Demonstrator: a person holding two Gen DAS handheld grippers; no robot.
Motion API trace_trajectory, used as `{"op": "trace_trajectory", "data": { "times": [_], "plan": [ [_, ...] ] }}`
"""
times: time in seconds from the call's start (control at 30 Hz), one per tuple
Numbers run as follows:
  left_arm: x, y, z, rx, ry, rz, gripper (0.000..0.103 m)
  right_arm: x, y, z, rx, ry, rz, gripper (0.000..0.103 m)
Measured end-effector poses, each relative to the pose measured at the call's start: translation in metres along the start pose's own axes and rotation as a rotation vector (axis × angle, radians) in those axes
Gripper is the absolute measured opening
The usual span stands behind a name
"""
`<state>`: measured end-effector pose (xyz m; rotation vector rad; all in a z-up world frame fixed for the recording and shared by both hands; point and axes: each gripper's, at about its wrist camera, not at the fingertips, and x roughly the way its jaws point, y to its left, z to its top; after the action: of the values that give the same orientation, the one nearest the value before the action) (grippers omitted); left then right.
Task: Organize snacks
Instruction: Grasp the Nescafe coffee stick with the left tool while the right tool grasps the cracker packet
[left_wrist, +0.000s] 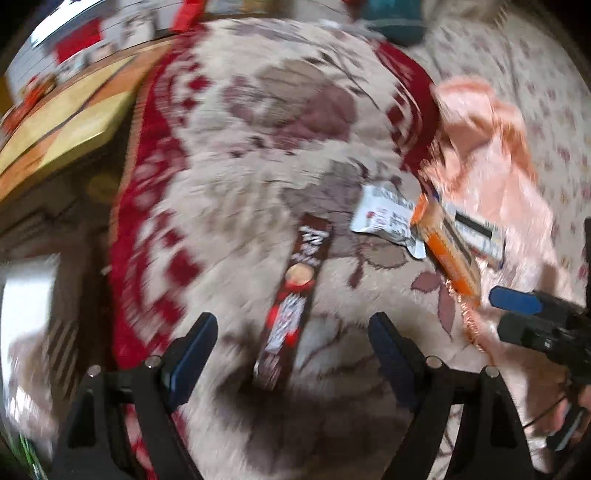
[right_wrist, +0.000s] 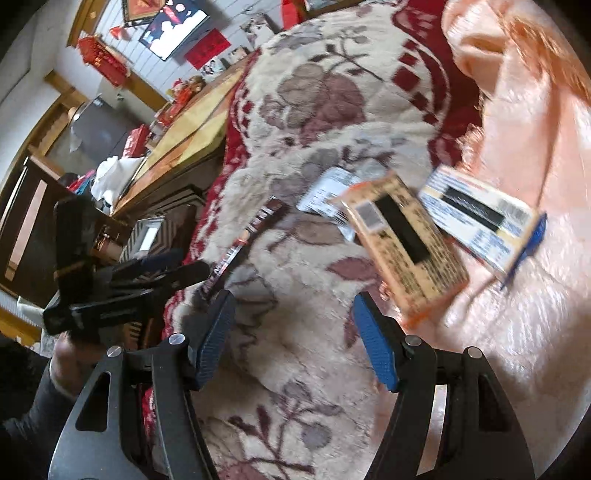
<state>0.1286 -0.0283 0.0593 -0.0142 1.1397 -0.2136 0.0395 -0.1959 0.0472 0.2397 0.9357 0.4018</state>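
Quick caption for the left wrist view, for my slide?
Open left gripper above a long brown snack stick on a floral blanket, with an orange box and white packet nearby.

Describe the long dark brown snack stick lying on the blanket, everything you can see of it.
The long dark brown snack stick is a slim, flat, glossy packet with white lettering near its far end, a round pale picture midway and red and white print lower down. It lies flat and unopened, as far as the blur shows, on the floral fleece blanket, clear of the other packets. Its near end sits between the open fingers of the left gripper, which do not touch it.
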Motion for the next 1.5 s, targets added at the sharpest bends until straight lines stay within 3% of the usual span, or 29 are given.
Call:
{"op": "trace_trajectory", "data": {
  "times": [0.03, 0.07, 0.1, 0.13, 0.2, 0.3, 0.37, 0.5, 0.6, 0.77, 0.87, 1.13, 1.2, 1.23, 1.33, 1.5],
  "plan": [
    [0.009, -0.004, 0.003, 0.035, 0.013, -0.004, 0.08, 0.002, -0.003, 0.0, 0.008, 0.003, -0.001, 0.068],
    [0.018, -0.007, 0.005, 0.067, 0.03, 0.003, 0.057, 0.002, -0.006, 0.0, 0.012, 0.006, -0.002, 0.068],
    [0.027, -0.009, 0.007, 0.092, 0.058, 0.025, 0.042, 0.001, -0.007, 0.0, 0.011, 0.008, -0.004, 0.068],
    [0.034, -0.009, 0.007, 0.11, 0.076, 0.057, 0.035, 0.002, -0.007, 0.001, 0.004, 0.004, -0.008, 0.068],
    [0.031, -0.007, 0.008, 0.115, 0.064, 0.019, 0.023, 0.0, -0.005, 0.003, -0.013, -0.006, -0.013, 0.068],
    [0.025, 0.007, 0.006, 0.041, 0.066, -0.05, 0.021, 0.008, 0.0, 0.011, -0.02, -0.012, -0.007, 0.068],
    [0.022, 0.011, 0.001, 0.025, 0.057, -0.041, 0.02, 0.012, 0.003, 0.015, -0.027, -0.018, -0.013, 0.068],
    [0.014, 0.011, -0.009, 0.017, 0.041, -0.032, 0.02, 0.015, 0.011, 0.035, -0.175, -0.047, -0.221, 0.068],
    [0.013, 0.01, -0.011, 0.012, 0.033, -0.02, 0.02, 0.032, -0.004, 0.052, -0.216, 0.05, -0.279, 0.068],
    [0.018, 0.01, -0.012, -0.008, 0.04, -0.015, 0.021, 0.058, -0.023, 0.061, -0.275, 0.167, -0.272, 0.07],
    [0.021, 0.01, -0.01, -0.032, 0.037, -0.014, 0.024, 0.063, -0.022, 0.061, -0.316, 0.16, -0.284, 0.07],
    [0.022, 0.009, -0.01, -0.039, 0.036, 0.0, 0.026, 0.072, -0.041, 0.062, -0.264, 0.235, -0.285, 0.07],
    [0.023, 0.009, -0.01, -0.043, 0.033, 0.004, 0.026, 0.07, -0.043, 0.058, -0.245, 0.218, -0.262, 0.067],
    [0.023, 0.008, -0.01, -0.041, 0.031, 0.006, 0.024, 0.066, -0.043, 0.056, -0.232, 0.195, -0.259, 0.055],
    [0.02, 0.007, -0.013, -0.036, 0.02, 0.015, 0.022, 0.054, -0.038, 0.047, -0.23, 0.157, -0.221, 0.054],
    [-0.003, 0.013, -0.026, -0.068, -0.016, 0.022, 0.021, 0.024, 0.006, 0.031, -0.322, 0.067, -0.219, 0.054]
  ]
}}
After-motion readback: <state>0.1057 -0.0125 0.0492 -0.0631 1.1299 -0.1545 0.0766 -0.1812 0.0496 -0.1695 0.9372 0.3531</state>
